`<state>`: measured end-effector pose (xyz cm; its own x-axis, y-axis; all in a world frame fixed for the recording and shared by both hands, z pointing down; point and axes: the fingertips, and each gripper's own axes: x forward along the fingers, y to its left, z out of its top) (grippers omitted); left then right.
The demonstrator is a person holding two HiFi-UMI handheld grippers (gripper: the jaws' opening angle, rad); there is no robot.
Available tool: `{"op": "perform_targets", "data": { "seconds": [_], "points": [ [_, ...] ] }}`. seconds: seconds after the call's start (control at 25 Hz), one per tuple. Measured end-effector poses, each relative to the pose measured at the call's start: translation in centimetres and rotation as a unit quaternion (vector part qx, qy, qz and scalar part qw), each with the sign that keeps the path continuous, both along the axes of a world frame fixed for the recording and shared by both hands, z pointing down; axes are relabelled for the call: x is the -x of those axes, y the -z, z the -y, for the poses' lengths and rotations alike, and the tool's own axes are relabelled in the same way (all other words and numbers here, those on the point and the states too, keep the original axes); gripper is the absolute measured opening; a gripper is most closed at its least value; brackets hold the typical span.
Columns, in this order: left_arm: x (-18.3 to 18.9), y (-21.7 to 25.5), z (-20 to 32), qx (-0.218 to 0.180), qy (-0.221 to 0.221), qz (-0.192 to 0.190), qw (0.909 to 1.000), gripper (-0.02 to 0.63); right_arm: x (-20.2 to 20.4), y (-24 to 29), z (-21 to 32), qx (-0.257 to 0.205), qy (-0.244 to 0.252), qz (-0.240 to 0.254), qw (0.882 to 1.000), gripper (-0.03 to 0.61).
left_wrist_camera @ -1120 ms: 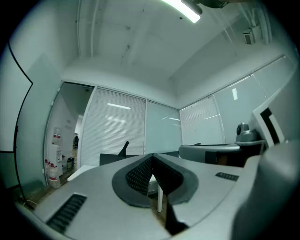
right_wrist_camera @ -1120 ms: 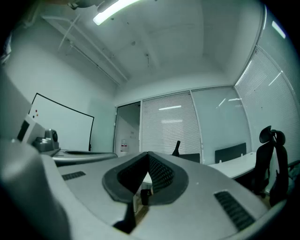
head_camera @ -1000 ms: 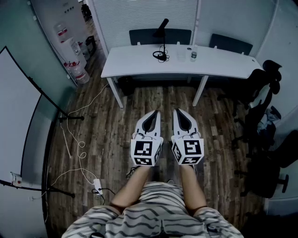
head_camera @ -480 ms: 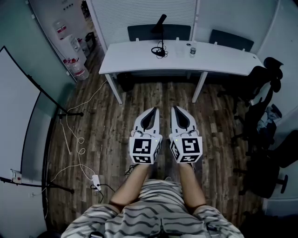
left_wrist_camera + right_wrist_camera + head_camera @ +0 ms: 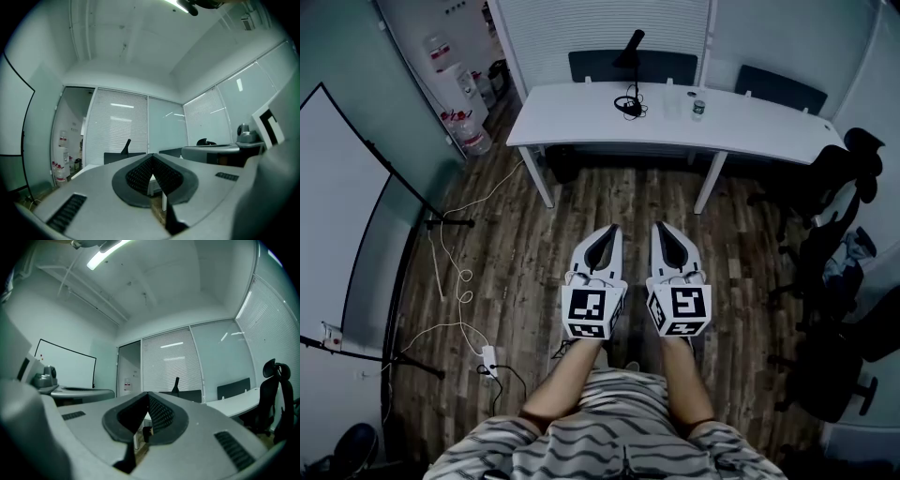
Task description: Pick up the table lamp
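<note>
Table lamp (image 5: 629,52), black, with a slim stem and an angled head, stands upright on a white tabletop (image 5: 572,120), well ahead of both grippers, near the tabletop's far edge. A black cord (image 5: 628,106) lies coiled at its foot. A small bottle (image 5: 698,108) stands on the same tabletop, off to the lamp's right. Two dark chair backs (image 5: 778,89) show beyond the tabletop.

The left gripper (image 5: 611,231) and the right gripper (image 5: 662,228) are held side by side, low over a wooden plank floor (image 5: 534,272). Both point toward the tabletop and are well apart from it. Each gripper's jaws are pressed together at the tips, with nothing between them. In the left gripper view the lamp (image 5: 126,146) shows small, to the left of the joined tips. In the right gripper view the lamp (image 5: 176,384) sits to their right.

Left of the left gripper a whiteboard (image 5: 337,216) leans on a stand, and a pale cable (image 5: 455,281) trails across the floor. Water jugs (image 5: 473,136) stand far ahead on the left. Black office chairs (image 5: 839,169) crowd the space to the right of the right gripper. Behind the grippers are the person's forearms (image 5: 567,375) and a striped garment (image 5: 609,441).
</note>
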<state>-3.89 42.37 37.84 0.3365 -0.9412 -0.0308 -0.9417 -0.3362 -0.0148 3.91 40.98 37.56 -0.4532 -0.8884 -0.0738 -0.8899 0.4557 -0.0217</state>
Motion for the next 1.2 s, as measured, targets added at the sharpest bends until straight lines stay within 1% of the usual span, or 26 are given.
{"op": "perform_targets", "data": {
  "seconds": [0.16,0.36,0.56,0.72,0.92,1.2],
  "points": [
    [-0.2,-0.8,1.9,0.003,0.006,0.0,1.0,0.008,-0.3,-0.6,1.6,0.002,0.003,0.002,1.0,0.012],
    [-0.1,-2.0,7.1,0.009,0.002,-0.008,0.9999,0.008,0.0,-1.6,6.4,0.007,0.003,-0.008,1.0,0.012],
    [-0.5,-2.1,14.2,0.006,-0.005,-0.012,0.9999,0.008,0.2,-1.6,13.3,0.007,-0.001,-0.008,1.0,0.012],
    [0.5,-1.4,20.7,0.005,-0.012,-0.009,0.9999,0.008,1.5,-1.2,19.5,0.013,-0.002,-0.009,1.0,0.012],
    [1.6,0.0,28.2,0.001,-0.019,-0.007,0.9998,0.008,2.5,0.1,26.6,0.007,-0.017,-0.012,1.0,0.012],
    [3.2,0.1,36.5,0.007,-0.03,-0.001,0.9995,0.008,4.3,0.6,35.0,0.006,-0.025,-0.005,1.0,0.012]
  ]
}}
